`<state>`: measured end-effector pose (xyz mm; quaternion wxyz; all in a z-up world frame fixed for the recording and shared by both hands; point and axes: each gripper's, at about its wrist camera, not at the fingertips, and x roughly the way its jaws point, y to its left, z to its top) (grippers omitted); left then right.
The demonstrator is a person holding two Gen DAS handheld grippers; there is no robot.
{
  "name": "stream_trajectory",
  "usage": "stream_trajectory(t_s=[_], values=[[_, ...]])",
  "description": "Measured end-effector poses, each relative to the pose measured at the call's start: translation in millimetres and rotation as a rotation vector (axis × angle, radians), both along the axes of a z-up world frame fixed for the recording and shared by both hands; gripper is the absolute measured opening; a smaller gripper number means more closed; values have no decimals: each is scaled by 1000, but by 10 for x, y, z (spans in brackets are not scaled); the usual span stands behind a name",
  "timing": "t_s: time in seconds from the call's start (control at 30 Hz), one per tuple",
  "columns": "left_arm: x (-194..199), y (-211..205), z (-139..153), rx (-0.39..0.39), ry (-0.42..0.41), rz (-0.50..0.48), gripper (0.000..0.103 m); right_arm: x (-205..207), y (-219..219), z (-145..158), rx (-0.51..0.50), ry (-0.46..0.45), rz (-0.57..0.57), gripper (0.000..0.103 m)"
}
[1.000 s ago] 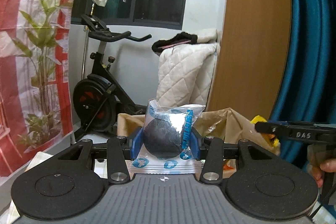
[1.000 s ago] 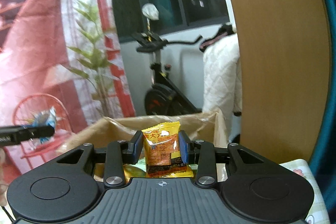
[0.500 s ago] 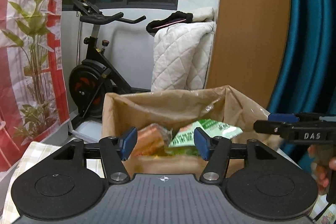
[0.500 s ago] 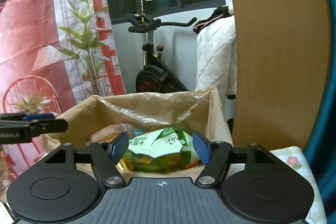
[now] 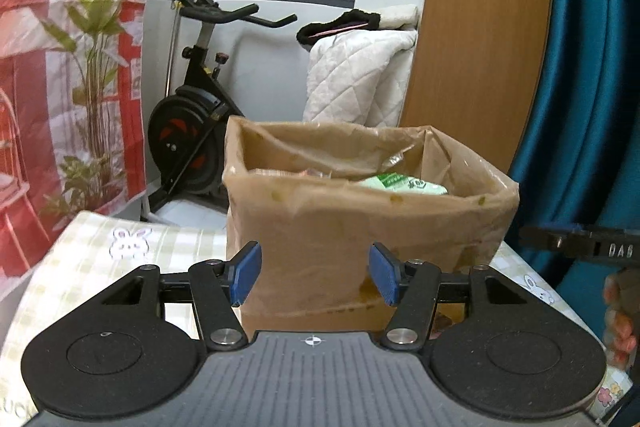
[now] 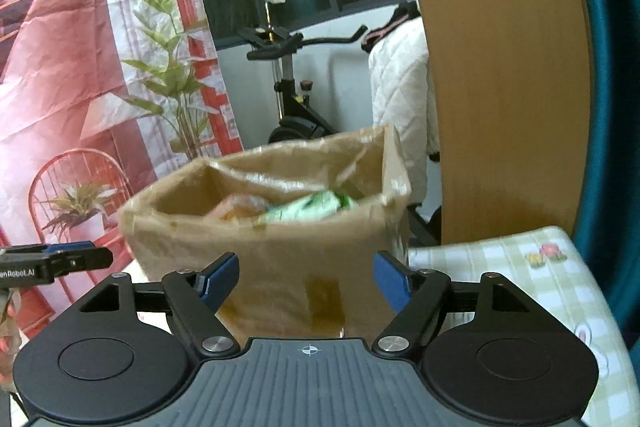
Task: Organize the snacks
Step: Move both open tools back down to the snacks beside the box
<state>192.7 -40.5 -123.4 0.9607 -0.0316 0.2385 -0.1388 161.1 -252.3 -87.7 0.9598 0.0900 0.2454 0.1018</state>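
Observation:
A brown paper box lined with a bag (image 5: 360,227) stands on the checked tablecloth (image 5: 100,247). Inside it lie a green snack packet (image 5: 404,183) and other wrappers. My left gripper (image 5: 315,277) is open and empty, its blue pads level with the box's front wall. In the right wrist view the same box (image 6: 280,247) holds the green packet (image 6: 308,207) and an orange packet (image 6: 240,205). My right gripper (image 6: 307,279) faces the box wall with its jaws opening and nothing between them. Each gripper shows at the edge of the other's view.
Behind the table stand an exercise bike (image 5: 192,131) and a white quilt (image 5: 356,75) draped over something. A wooden panel (image 5: 480,27) and a blue curtain (image 5: 592,67) are to the right, a red printed backdrop (image 5: 60,67) to the left. A hand (image 5: 618,319) shows at the right edge.
The left gripper let go of a clear packet with a dark round snack, the right an orange packet. Both jaws opened, and both grippers drew back and sank before the box.

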Motion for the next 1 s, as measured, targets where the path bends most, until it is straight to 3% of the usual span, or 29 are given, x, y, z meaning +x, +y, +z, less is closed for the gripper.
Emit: stream_trajectory(t_s=[0.2,0.73,1.0], values=[[-120,-41,-174,-65,43,10,62,-185,-5,-339,-15,83,-7,64],[-131,-141,-540,-54,146,-30,62,-329,-141,-1006,-152,264,-46,59],[-61,-231,-684,-40,185,-54,62,-346,-173,-1376,-220,362,7,59]])
